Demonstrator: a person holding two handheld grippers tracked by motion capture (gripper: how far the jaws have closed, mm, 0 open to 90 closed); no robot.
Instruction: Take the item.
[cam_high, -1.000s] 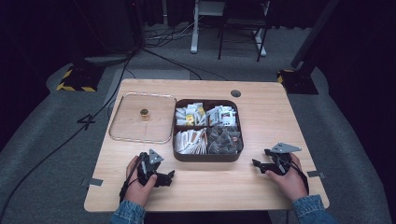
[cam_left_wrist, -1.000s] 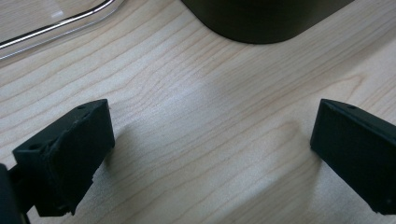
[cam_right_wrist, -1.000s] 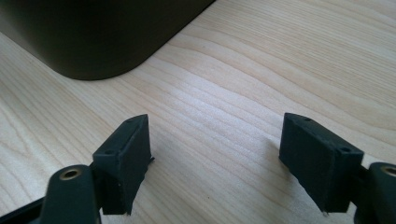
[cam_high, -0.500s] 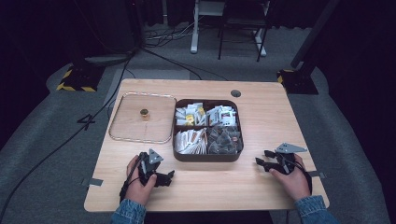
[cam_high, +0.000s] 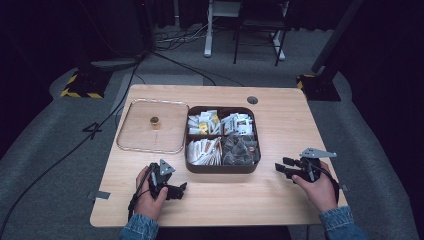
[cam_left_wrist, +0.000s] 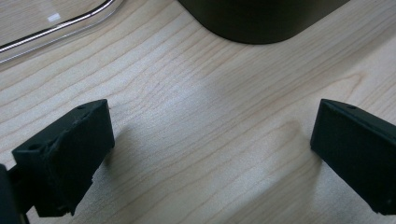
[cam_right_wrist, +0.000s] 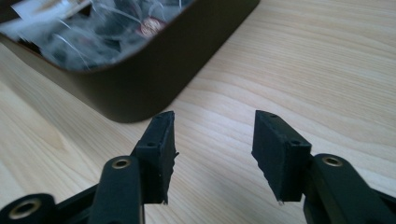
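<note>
High view: left gripper (cam_high: 181, 188) low over the table (cam_high: 280, 130) near the dark box's (cam_high: 220, 167) near-left corner, jaws spread wide, holding nothing. Right gripper (cam_high: 281, 166) right of the box, jaws parted, empty, pointing at its side wall. Box split into four compartments of sachets (cam_high: 204, 150), exact kinds blurred. Clear lid (cam_high: 150, 145) flat, left of box, with a small knob (cam_high: 155, 121).

1. The desk (cam_high: 280, 200) is pale wood, with a round cable hole (cam_high: 252, 100) near its far edge.
2. A dark compartmented box (cam_high: 221, 167) sits mid-desk.
3. A clear lid (cam_high: 130, 137) with a brass knob lies touching the box, toward the left edge.
</note>
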